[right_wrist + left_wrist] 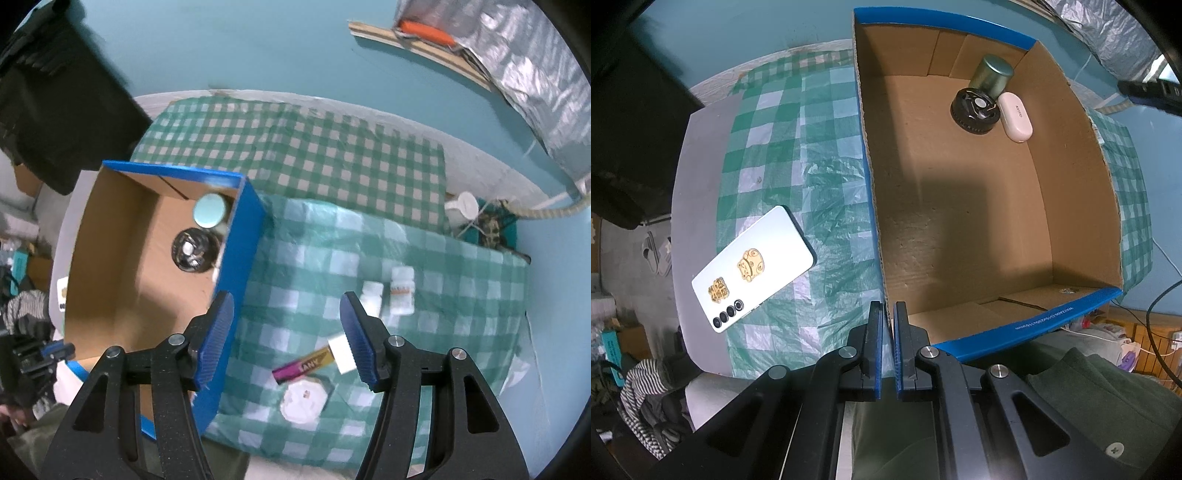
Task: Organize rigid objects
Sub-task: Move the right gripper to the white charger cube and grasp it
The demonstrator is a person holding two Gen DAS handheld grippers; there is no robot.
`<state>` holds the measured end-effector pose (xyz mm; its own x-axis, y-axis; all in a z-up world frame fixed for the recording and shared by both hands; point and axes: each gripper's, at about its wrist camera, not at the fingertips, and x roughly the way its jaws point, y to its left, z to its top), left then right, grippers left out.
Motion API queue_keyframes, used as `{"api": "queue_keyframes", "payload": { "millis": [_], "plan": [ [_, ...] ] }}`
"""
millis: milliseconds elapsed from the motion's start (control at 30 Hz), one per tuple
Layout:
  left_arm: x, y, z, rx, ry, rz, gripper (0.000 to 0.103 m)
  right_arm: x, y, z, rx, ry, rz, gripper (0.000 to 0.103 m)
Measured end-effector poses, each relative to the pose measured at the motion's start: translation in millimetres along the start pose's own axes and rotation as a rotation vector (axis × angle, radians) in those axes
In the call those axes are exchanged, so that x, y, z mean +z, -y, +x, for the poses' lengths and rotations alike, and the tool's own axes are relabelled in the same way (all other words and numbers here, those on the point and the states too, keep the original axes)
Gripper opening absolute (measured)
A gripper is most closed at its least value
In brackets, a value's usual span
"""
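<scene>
A blue-edged cardboard box [960,206] holds a metal tin [991,75], a black round lid [975,109] and a white earbud case [1015,116]. My left gripper [889,314] is shut and empty, just above the box's near left corner. A white phone [753,267] lies face down on the checked cloth, left of the box. My right gripper [288,321] is open and empty above the cloth, right of the box [240,258]. Below it lie a purple-and-gold tube [306,363], a white round puck [304,400] and two white bottles [402,290].
A green checked cloth [332,155] covers the table. A white cup and tangled cord [476,218] sit at the far right edge. A black chair back [55,92] stands at the far left. Clothing lies beneath the table's near edge.
</scene>
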<state>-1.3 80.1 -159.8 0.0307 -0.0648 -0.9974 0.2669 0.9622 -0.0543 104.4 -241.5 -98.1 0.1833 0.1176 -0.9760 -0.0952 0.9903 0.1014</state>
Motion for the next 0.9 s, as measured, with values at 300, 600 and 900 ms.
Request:
{"api": "queue_keyframes", "payload": {
  "millis": [300,600,900],
  "plan": [
    [-1.4,-0.1,0.3,-0.001,0.002,-0.002,0.005,-23.0,32.5,12.1,-0.015,-0.043,0.107,0.065],
    [-1.7,0.0,0.4,-0.002,0.001,-0.002,0.005,-43.4,61.4,40.8,-0.021,-0.097,0.233,0.066],
    [-1.7,-1.1,-0.3,-0.003,0.003,-0.005,0.005,-60.6,93.3,82.8,-0.028,-0.150,0.433,0.067]
  ]
}}
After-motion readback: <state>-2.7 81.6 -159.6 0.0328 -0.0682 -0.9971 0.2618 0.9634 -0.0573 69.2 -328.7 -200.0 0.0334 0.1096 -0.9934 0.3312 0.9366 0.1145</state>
